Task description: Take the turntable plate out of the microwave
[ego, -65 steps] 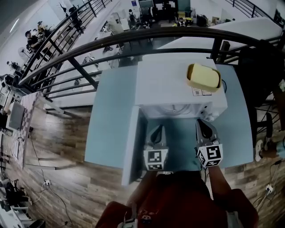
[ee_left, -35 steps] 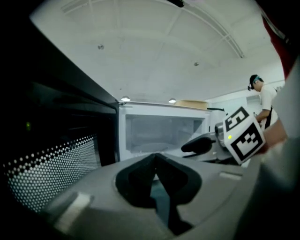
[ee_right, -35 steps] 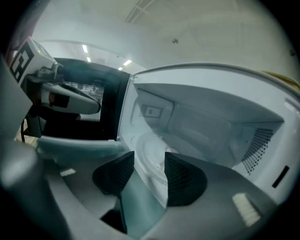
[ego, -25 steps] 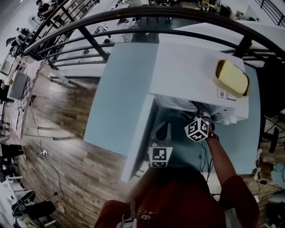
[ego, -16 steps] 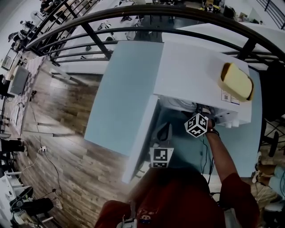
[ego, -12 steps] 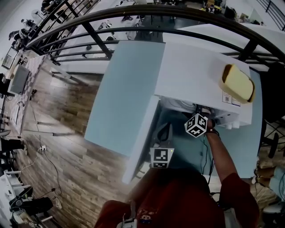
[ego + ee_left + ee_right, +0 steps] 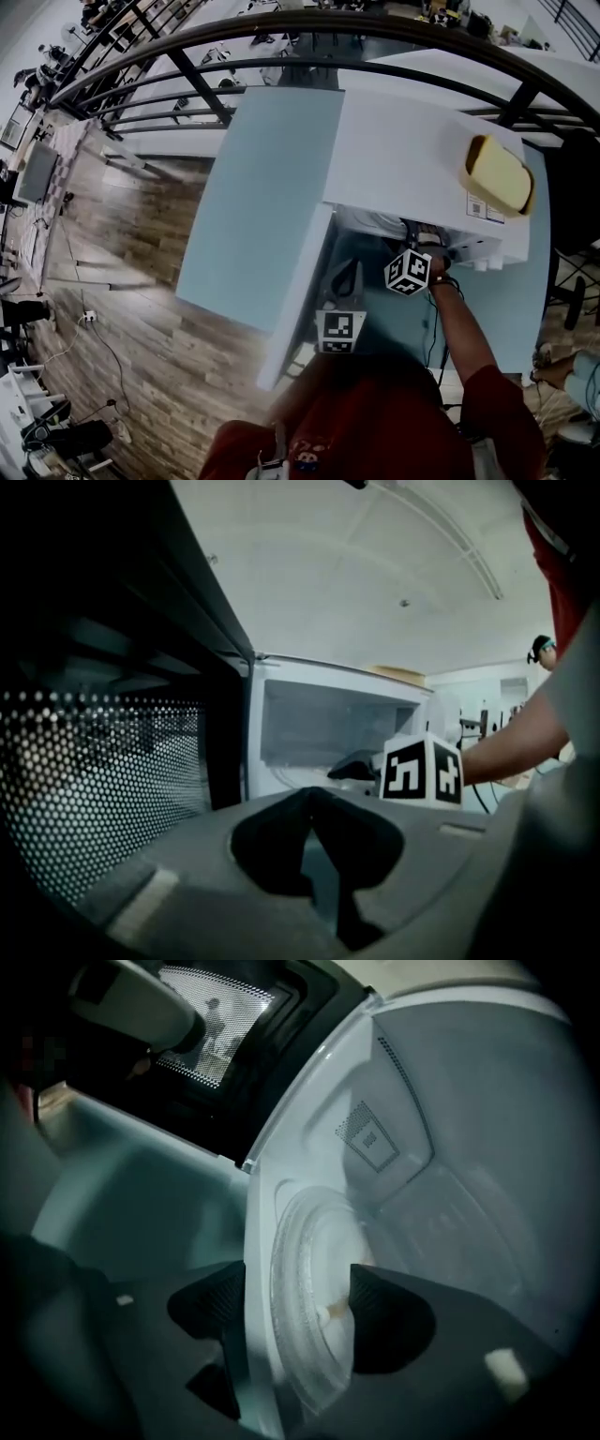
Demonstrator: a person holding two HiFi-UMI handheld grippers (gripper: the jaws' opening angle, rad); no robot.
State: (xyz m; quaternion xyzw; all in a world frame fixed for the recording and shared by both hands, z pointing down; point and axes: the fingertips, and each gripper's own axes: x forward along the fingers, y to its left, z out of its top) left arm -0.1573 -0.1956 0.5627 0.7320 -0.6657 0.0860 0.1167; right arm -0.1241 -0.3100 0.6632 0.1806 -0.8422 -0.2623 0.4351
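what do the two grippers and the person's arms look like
The left gripper and the right gripper both have grey bodies with dark, wedge-shaped jaws. Each carries a white cube printed with black square markers: the left cube and the right cube. The person wears a red top with a short sleeve.

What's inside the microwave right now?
Only the glass turntable plate, on the floor of the microwave, nothing on it. The right gripper, jaws open and just closing with the plate's near edge between them, covers part of the rim.
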